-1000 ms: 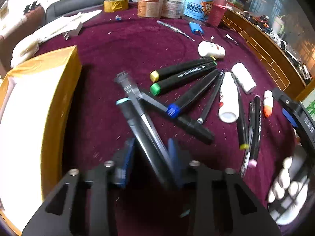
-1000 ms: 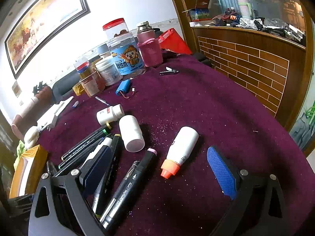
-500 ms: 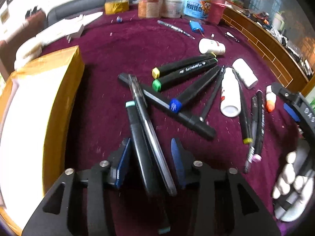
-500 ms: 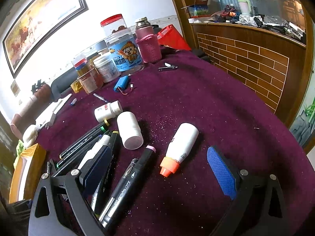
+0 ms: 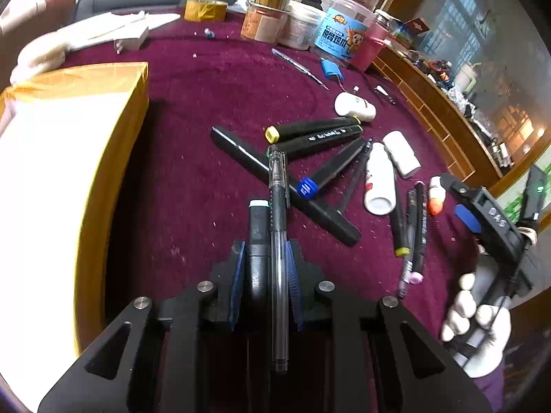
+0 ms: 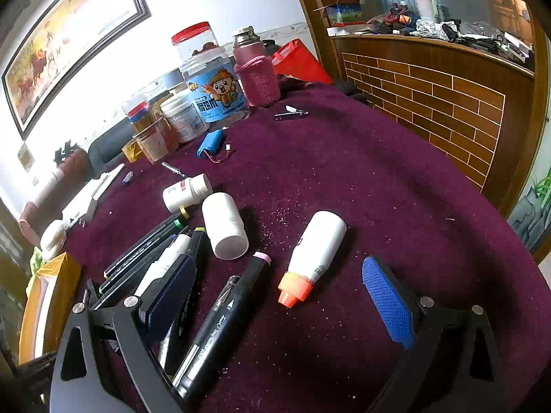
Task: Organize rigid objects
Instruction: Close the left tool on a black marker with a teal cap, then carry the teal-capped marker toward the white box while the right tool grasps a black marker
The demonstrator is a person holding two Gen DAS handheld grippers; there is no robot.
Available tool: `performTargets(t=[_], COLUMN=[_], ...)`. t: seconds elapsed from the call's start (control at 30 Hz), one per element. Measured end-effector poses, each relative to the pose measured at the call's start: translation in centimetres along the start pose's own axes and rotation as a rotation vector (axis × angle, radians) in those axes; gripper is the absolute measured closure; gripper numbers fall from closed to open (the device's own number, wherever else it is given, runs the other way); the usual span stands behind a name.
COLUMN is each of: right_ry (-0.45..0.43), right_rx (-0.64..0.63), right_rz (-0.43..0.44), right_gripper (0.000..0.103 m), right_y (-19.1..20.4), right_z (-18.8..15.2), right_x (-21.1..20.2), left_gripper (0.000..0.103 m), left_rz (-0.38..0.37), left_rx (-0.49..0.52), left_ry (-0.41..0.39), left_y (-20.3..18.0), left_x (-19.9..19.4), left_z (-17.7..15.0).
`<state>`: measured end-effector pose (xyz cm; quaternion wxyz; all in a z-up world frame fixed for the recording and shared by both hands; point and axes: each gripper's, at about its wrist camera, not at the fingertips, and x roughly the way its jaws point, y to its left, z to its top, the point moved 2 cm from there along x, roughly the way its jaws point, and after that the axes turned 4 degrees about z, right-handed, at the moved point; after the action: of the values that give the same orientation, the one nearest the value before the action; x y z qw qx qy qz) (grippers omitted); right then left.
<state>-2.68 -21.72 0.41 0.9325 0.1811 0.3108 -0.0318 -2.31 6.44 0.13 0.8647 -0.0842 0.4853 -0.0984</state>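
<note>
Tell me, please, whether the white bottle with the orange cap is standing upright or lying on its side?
Lying on its side. In the right wrist view, the white bottle rests lengthwise on the maroon cloth, its orange cap pointing toward the camera.

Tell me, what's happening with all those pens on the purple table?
A person is tidying up with two hand-held grippers. The left gripper has just closed on two pens at once, a black marker and a clear pen. The right gripper hangs open above a pink-tipped marker and an orange-capped bottle. More markers lie scattered beside a yellow box.
</note>
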Motion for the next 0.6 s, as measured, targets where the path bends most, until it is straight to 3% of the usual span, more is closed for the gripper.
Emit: performTargets(t=[0.27, 0.6], right_ry=[0.014, 0.027], right_rx=[-0.002, 0.012], right_rz=[0.009, 0.021], right_gripper=[0.008, 0.008], right_y=[0.0, -0.2], right_z=[-0.1, -0.1], right_x=[0.1, 0.3], left_gripper=[0.082, 0.082], left_rz=[-0.058, 0.09], left_rx=[-0.027, 0.163], left_ry=[-0.001, 0.033], left_y=[-0.1, -1.4], left_x=[-1.3, -2.2], left_z=[-0.6, -3.0])
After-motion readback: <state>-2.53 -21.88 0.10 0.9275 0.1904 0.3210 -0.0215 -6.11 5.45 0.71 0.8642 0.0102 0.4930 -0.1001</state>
